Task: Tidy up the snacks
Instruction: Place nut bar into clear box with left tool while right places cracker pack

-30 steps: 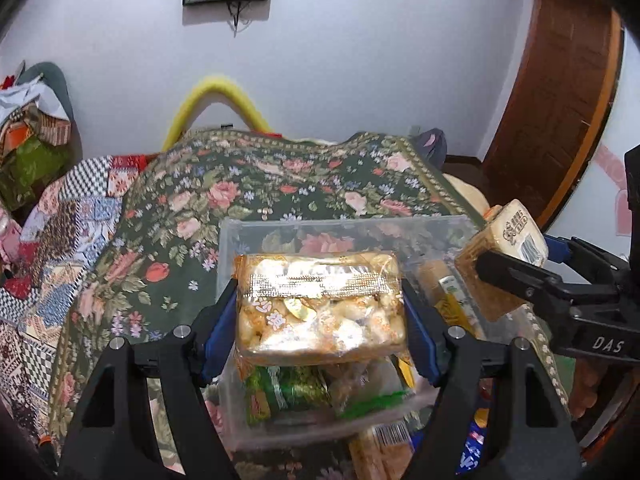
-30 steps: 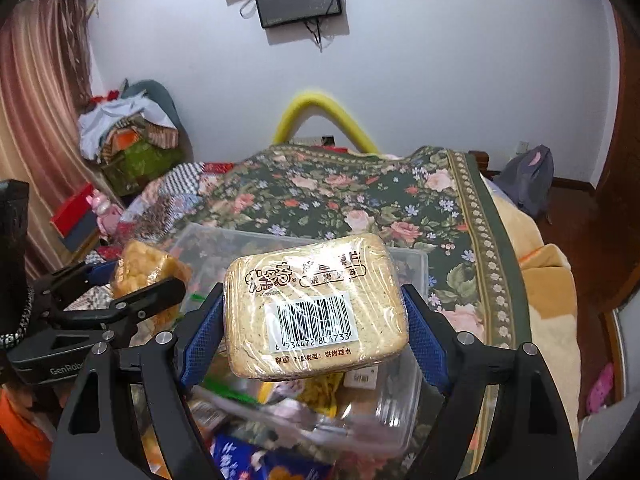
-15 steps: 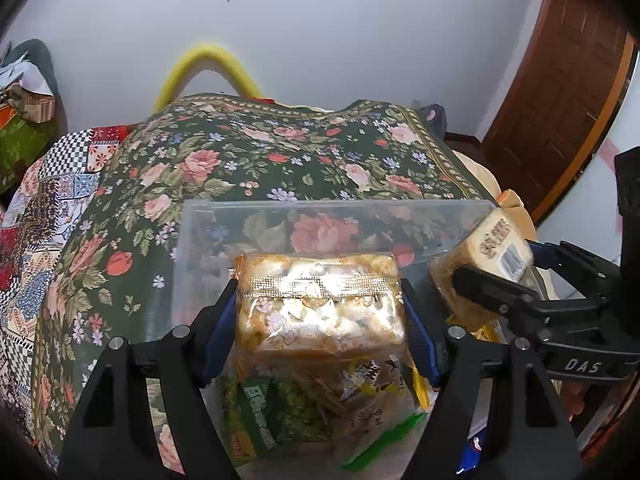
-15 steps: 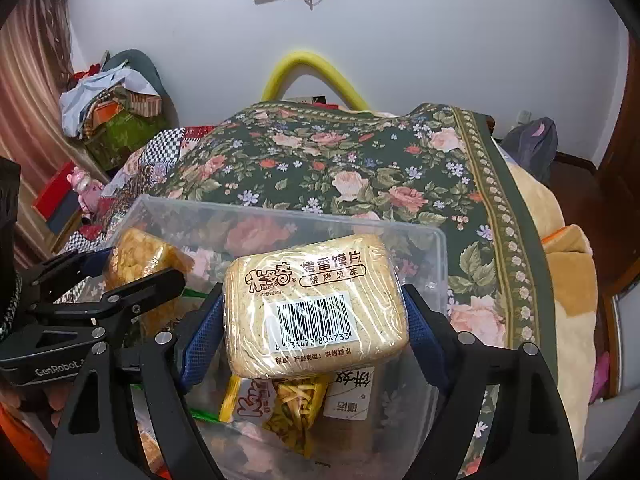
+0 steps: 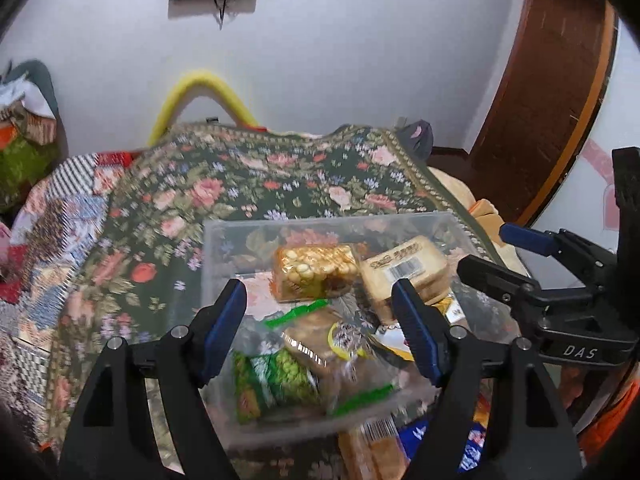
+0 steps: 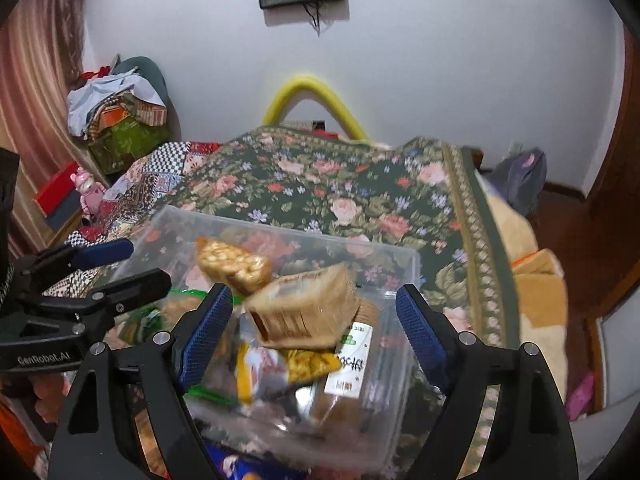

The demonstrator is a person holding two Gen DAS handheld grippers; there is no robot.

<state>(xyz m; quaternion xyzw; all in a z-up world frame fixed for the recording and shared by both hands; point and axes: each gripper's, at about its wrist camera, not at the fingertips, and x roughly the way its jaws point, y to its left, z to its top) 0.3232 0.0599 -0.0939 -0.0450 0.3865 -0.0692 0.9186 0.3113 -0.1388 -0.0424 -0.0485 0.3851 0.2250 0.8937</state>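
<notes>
Across the bed lies a dark green floral bedspread (image 5: 248, 184), with a patchwork quilt (image 5: 60, 220) at its left side. On this bedspread stands a clear plastic bin (image 5: 224, 240), rectangular and open at the top, its near half crowded with packets.

Over the bin's near edge the left hand-held gripper (image 5: 320, 320) hangs with its blue-padded jaws spread wide and nothing between them. Just beside it the right hand-held gripper (image 6: 316, 332) stands the same way, jaws parted and bare; in the left wrist view it shows at the right edge (image 5: 520, 264), and in the right wrist view the left one shows at the left edge (image 6: 108, 268).

Toward the far side of the bin are two snack packs, apart from both sets of jaws. One, the tan cracker pack (image 5: 404, 276) with a barcode label, sits tilted on the packets below it at the right. Touching its left side is the peanut brittle pack (image 5: 316, 272), golden and lumpy, also tilted; both look blurred in the right wrist view.

Below them lie a green pea snack bag (image 5: 276, 376) and a yellow packet (image 6: 308, 364). More packets (image 5: 372, 448) lie on the bedspread outside the bin's near wall.
</notes>
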